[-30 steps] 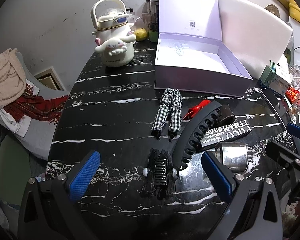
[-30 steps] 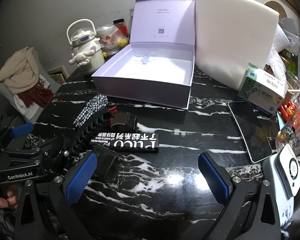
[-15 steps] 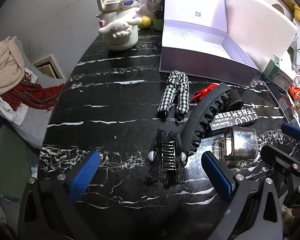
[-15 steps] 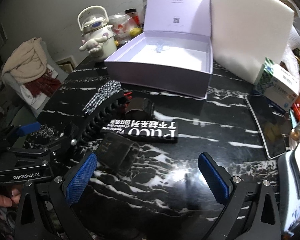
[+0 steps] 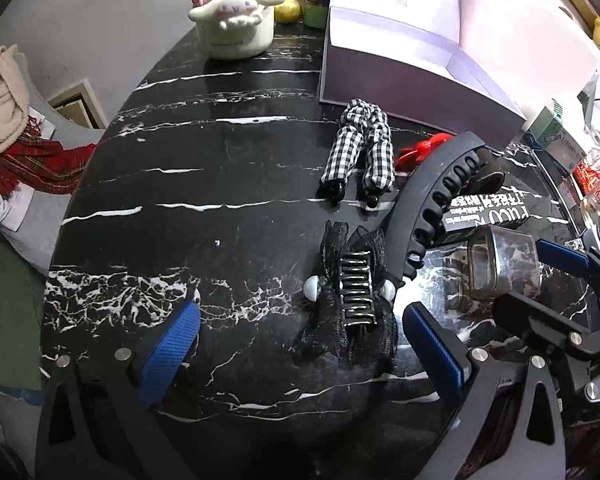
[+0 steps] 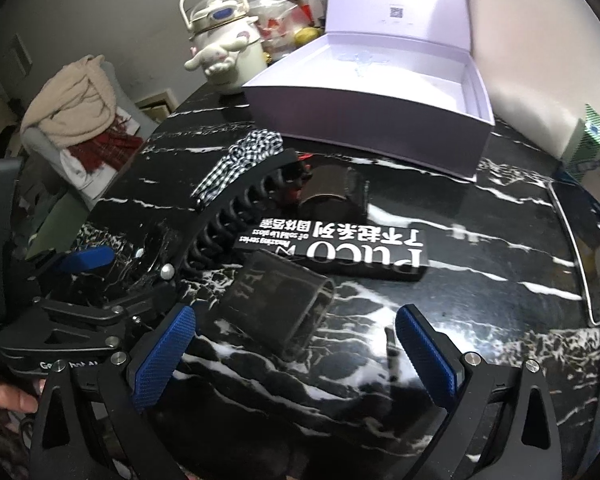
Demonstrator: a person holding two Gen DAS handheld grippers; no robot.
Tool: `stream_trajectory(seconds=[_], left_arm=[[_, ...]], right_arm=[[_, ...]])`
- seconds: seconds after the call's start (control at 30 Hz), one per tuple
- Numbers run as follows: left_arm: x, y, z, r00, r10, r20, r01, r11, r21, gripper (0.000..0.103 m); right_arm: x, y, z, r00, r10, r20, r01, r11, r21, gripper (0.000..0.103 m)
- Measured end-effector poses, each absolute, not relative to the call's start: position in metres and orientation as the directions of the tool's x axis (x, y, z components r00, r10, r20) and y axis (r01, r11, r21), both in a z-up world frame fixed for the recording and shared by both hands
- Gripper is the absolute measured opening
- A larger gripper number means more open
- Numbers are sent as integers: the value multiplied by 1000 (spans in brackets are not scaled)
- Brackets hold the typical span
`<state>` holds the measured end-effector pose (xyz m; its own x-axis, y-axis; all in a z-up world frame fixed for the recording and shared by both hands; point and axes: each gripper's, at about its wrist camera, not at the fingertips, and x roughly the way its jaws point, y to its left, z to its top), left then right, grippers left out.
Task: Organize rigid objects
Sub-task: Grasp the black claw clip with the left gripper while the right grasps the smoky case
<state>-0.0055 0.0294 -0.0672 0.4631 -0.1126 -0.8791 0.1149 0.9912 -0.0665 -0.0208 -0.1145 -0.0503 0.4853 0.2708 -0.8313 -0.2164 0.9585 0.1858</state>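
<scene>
**Both grippers spread wide over the hair-clip clutter**

The left gripper point(image 5: 300, 340) is hanging with its jaws wide apart, grasping nothing, above the black lace hair clip point(image 5: 354, 292) lying on the black marble table point(image 5: 220, 200). Just right, the long black claw clip point(image 5: 432, 204) is curving beside a clear square container point(image 6: 284, 300). The right gripper point(image 6: 296, 348) is framing that container, jaws released. Behind, the lavender box point(image 6: 380, 120) is sitting open.

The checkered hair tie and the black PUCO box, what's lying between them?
The big curved black hair claw lies between the checkered hair tie and the PUCO box, with a red clip near its far end; the left wrist view shows it.
</scene>
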Motion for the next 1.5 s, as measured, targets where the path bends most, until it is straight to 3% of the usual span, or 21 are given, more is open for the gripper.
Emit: stream_trajectory(seconds=[0.1, 0.4, 0.67, 1.07, 1.23, 1.3, 1.5], left_arm=[[-4, 31, -66, 478, -125, -869, 121, 990, -76, 102], [1, 35, -62, 499, -141, -855, 132, 987, -86, 75], [0, 43, -60, 504, -151, -850, 139, 986, -93, 61], [2, 56, -61, 516, -115, -849, 110, 992, -68, 60], [5, 49, -62, 527, -76, -846, 111, 994, -20, 50], [5, 48, -61, 533, -78, -843, 114, 993, -20, 43], [4, 47, -60, 536, -70, -841, 112, 994, -12, 42]], right_arm=[[-17, -112, -53, 480, 277, -832, -222, 956, 191, 97], [-9, -110, -58, 459, 288, -840, -224, 953, 205, 77], [-9, -109, -58, 462, 291, -838, -231, 952, 203, 72], [-10, -108, -58, 458, 288, -841, -250, 950, 188, 71], [-11, -106, -59, 462, 283, -841, -262, 949, 176, 71], [-11, -107, -59, 465, 294, -835, -269, 946, 184, 62], [-13, -106, -58, 473, 299, -829, -286, 942, 177, 62]])
